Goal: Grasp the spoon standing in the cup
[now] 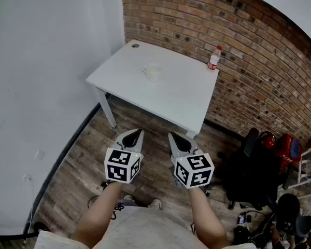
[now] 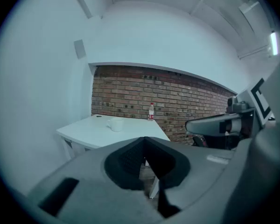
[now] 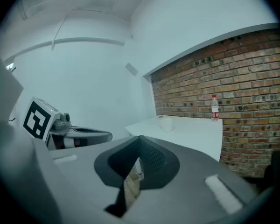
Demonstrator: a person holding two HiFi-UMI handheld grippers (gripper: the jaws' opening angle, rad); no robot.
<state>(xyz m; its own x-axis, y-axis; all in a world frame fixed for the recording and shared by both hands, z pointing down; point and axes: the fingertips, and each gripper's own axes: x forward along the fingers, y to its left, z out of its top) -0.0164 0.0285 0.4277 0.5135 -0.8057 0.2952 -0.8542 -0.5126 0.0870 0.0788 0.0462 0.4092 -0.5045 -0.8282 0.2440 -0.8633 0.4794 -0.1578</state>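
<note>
Head view: a white rectangular table (image 1: 181,95) stands against a red brick wall (image 1: 259,71). A white handled cup (image 1: 153,72) sits near the middle of the table, and a clear plastic bottle with a red cap and label (image 1: 213,58) stands at the table's far right corner by the wall. No spoon can be made out in the cup at this size. Short of the table's near edge, over the wood-plank floor (image 1: 83,165), the left gripper (image 1: 137,133) and right gripper (image 1: 175,137) are held side by side, well apart from the table. A black office chair (image 1: 251,170) stands to the right of the table.

Left gripper view: the left gripper (image 2: 144,139) has its jaws closed tip to tip, with nothing between them. The table (image 2: 91,134) lies ahead, carrying the cup (image 2: 115,124) and, behind it, the bottle (image 2: 151,111).

Right gripper view: the right gripper (image 3: 140,138) also has its jaws pressed together and empty. The cup (image 3: 166,123) sits on the table (image 3: 196,134), the bottle (image 3: 215,107) at the table's wall side.
</note>
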